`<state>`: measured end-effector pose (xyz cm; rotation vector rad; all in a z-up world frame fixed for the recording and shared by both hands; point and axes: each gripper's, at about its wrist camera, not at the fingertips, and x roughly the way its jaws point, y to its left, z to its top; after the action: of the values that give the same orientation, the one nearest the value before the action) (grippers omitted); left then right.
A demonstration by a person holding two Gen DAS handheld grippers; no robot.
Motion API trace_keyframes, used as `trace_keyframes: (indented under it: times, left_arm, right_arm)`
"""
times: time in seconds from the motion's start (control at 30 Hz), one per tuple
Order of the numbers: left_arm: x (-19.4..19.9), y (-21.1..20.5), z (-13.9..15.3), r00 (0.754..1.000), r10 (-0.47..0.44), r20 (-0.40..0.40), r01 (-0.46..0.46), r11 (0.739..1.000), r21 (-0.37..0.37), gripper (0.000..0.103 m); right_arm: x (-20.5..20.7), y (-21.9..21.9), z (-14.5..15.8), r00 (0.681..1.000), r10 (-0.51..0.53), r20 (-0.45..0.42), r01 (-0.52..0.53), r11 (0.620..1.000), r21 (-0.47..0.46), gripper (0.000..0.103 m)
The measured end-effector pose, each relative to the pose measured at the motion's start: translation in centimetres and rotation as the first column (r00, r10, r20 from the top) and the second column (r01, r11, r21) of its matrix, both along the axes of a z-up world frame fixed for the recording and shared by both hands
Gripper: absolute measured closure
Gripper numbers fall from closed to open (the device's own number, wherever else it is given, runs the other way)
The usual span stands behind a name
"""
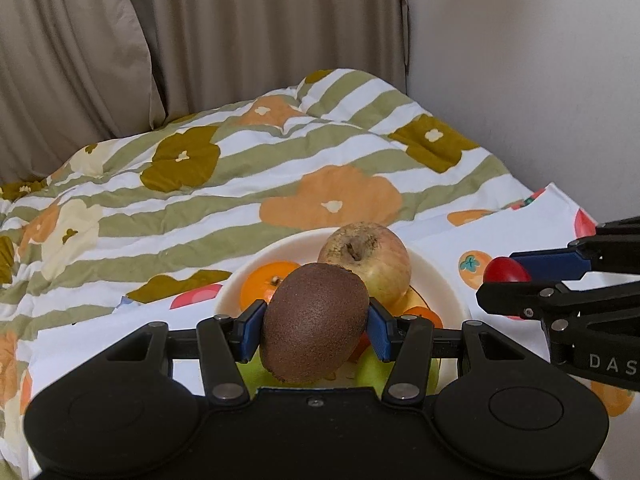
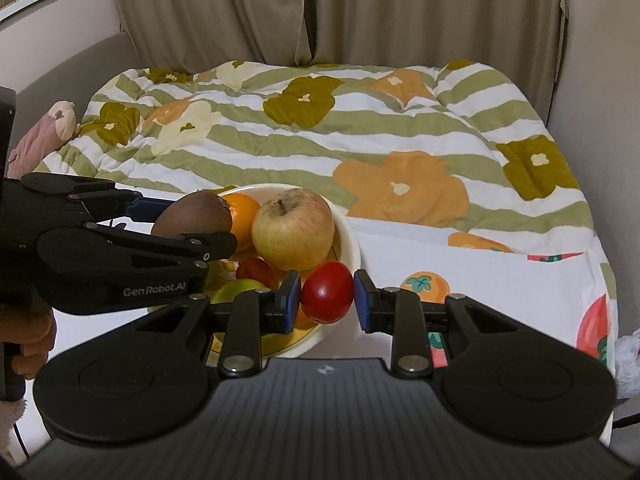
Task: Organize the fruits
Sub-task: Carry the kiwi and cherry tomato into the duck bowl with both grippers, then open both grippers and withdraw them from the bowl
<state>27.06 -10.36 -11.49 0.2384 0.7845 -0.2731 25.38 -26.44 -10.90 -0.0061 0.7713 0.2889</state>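
My left gripper is shut on a brown kiwi and holds it above the cream bowl. The bowl holds a yellow-red apple, an orange and green fruit underneath. My right gripper is shut on a small red tomato over the bowl's right rim. In the right wrist view the left gripper with the kiwi hangs over the bowl's left side, beside the apple. In the left wrist view the right gripper holds the tomato just right of the bowl.
The bowl sits on a white fruit-print cloth laid over a bed. A striped flower quilt lies behind it. Beige curtains hang at the back. A pink soft toy lies at the far left.
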Motion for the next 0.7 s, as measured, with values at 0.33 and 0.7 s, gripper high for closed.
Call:
trace_keyframes:
  times: [0.33, 0.7]
  left_arm:
    - [-0.3, -0.8, 0.0, 0.999, 0.028, 0.025, -0.029, 0.999, 0.034, 0.02]
    - [-4.2, 1.5, 0.7, 0.996, 0.093, 0.012, -0.094, 0.995, 0.025, 0.015]
  right_arm:
    - [0.6, -0.6, -0.4, 1.0, 0.028, -0.004, -0.028, 0.999, 0.015, 0.06]
    - [1.2, 1.2, -0.3, 0.996, 0.084, -0.009, -0.084, 0.996, 0.032, 0.06]
